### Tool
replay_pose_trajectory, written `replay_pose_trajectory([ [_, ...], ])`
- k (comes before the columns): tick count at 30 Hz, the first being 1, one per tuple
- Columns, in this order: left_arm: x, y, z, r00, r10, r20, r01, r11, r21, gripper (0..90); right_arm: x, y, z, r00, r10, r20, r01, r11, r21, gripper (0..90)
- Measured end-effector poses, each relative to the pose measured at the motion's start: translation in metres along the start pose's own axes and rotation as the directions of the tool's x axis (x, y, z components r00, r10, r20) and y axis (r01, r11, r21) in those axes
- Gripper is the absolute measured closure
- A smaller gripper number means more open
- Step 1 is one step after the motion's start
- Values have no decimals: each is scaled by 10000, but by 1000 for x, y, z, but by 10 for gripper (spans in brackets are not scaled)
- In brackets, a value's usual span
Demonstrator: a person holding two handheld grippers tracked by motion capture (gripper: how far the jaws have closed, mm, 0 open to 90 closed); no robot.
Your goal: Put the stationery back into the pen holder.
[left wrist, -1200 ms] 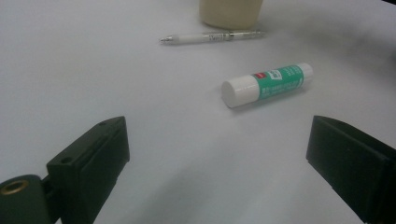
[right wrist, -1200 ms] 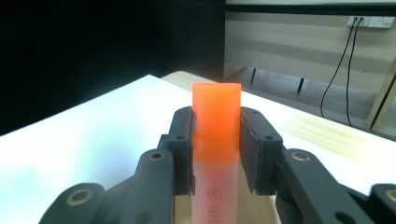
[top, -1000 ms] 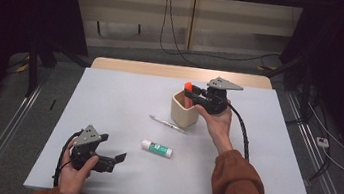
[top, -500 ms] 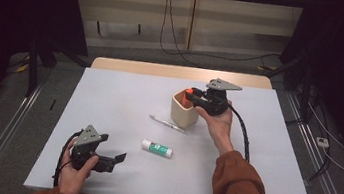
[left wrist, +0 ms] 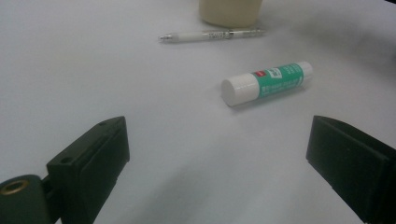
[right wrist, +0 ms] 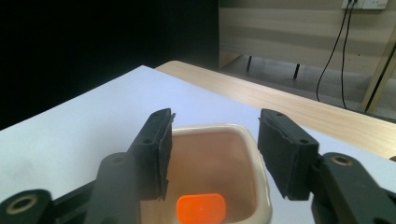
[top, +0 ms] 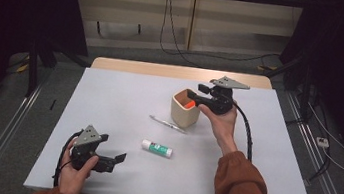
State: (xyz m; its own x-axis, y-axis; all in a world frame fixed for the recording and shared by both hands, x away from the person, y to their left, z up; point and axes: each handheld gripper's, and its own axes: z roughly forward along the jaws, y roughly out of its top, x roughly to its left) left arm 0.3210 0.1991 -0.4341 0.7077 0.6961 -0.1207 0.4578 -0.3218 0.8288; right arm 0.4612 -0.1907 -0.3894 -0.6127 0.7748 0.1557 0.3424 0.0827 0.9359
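We see the right gripper (top: 199,95) held over the far rim of the cup (top: 182,114), which stands near the middle of the table (top: 124,101), a little to the right. Its jaws have just been opening and now stand spread, with nothing between them. In the right gripper view (right wrist: 212,154) they hang just above the cup's (right wrist: 259,196) mouth, and the orange-capped item (right wrist: 201,208) stands inside, below the gap — free of both pads. From above the orange cap (top: 189,104) shows inside the cup, toward its right wall. What the item is beyond that cap we cannot tell.

The left gripper (top: 119,159) rests at the near left of the table in the person's left hand (top: 74,175), well apart from the cup. Its jaws are spread wide and empty; in the left gripper view (left wrist: 219,154) they frame bare table.

Two things lie loose between the grippers. The glue stick (top: 156,148) lies on its side near the middle, nearer than the cup; in the left gripper view (left wrist: 266,83) it lies beyond the jaws, its white cap end toward the left. The pen (top: 168,124) lies farther off, just beside the cup's near side — whether its end touches the cup we cannot tell. In the left gripper view the pen (left wrist: 210,35) lies across, just in front of the cup's (left wrist: 229,11) base.
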Motion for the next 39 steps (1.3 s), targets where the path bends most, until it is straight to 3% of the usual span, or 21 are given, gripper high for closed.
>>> replay_pose_trajectory([
  [3, 0, 0, 0, 10000, 23, 4, -23, 10000, 16, 59, 0, 1, -2, 10000, 20, -25, -20, 10000, 78, 388],
  [5, 1, 0, 0, 10000, 15, -4, -15, 10000, 14, 59, -1, 0, -3, 10000, 97, 7, -97, 9997, 238, 302],
  [8, 1, 0, 0, 10000, -4, -7, 4, 10000, 20, 60, -1, -1, -4, 9997, 227, 59, -229, 9992, 326, 252],
  [12, 1, 0, 1, 10000, -33, 24, 33, 10000, 33, 60, 1, -3, -9, 9975, 684, -162, -679, 9973, 291, 185],
  [17, 0, 0, 1, 10000, -6, 46, 6, 10000, 36, 60, 1, -7, -16, 9978, 661, -77, -656, 9965, 515, 143],
  [27, 1, 0, 2, 10000, -36, 27, 36, 10000, 66, 59, 5, -13, -31, 9984, 466, -326, -439, 9958, 808, 102],
  [39, 1, 0, 1, 10000, -51, 23, 51, 10000, 71, 60, 10, -25, -40, 9982, 418, -438, -347, 9878, 1520, 60],
])
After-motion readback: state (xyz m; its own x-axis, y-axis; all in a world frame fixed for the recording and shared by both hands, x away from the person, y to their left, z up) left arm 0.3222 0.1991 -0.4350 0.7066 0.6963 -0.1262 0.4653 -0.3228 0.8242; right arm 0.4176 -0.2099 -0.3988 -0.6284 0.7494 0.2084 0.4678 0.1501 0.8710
